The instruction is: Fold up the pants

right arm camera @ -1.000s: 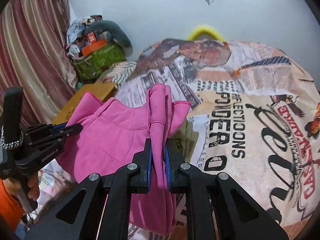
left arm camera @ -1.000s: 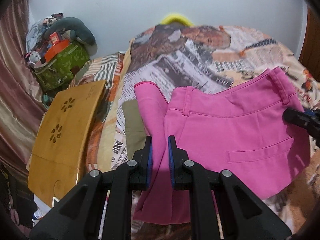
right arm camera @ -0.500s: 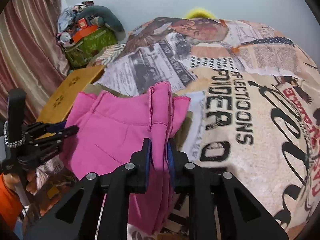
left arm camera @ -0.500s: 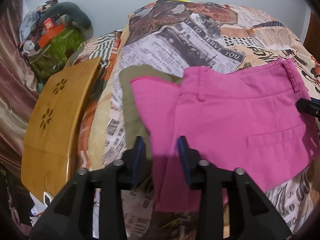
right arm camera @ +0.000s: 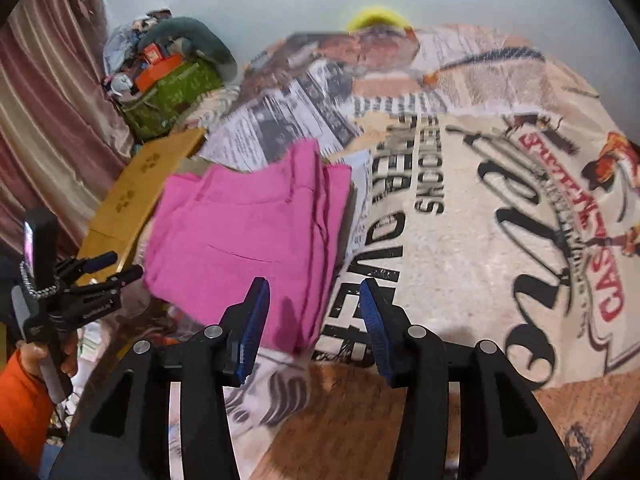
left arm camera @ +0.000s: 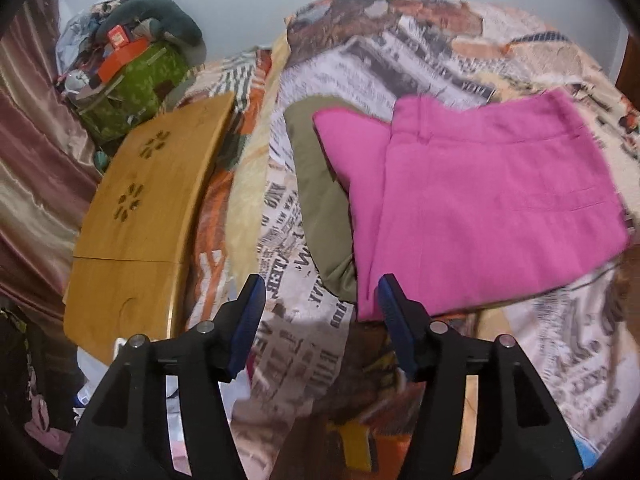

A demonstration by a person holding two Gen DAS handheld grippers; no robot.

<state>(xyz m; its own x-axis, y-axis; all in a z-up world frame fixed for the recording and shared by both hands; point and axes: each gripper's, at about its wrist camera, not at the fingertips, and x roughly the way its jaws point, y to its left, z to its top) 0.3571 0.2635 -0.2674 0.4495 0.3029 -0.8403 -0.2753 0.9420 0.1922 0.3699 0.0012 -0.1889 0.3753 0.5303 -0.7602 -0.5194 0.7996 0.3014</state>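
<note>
The pink pants (left arm camera: 480,200) lie folded on the printed bed cover, waistband toward the wall; they also show in the right wrist view (right arm camera: 248,240). My left gripper (left arm camera: 320,300) is open and empty, just in front of the pants' near left corner. My right gripper (right arm camera: 312,300) is open and empty, above the pants' near right edge. The left gripper also shows at the left of the right wrist view (right arm camera: 116,268), beside the pants.
An olive folded garment (left arm camera: 320,184) lies partly under the pants' left side. A wooden lap table (left arm camera: 144,220) stands left of the bed. A green bag with clutter (left arm camera: 136,76) sits at the back left by a curtain. The printed bed cover (right arm camera: 480,220) stretches right.
Both grippers opened and let go of the pink pants, which dropped flat onto the bed. Both grippers drew back toward the near edge.
</note>
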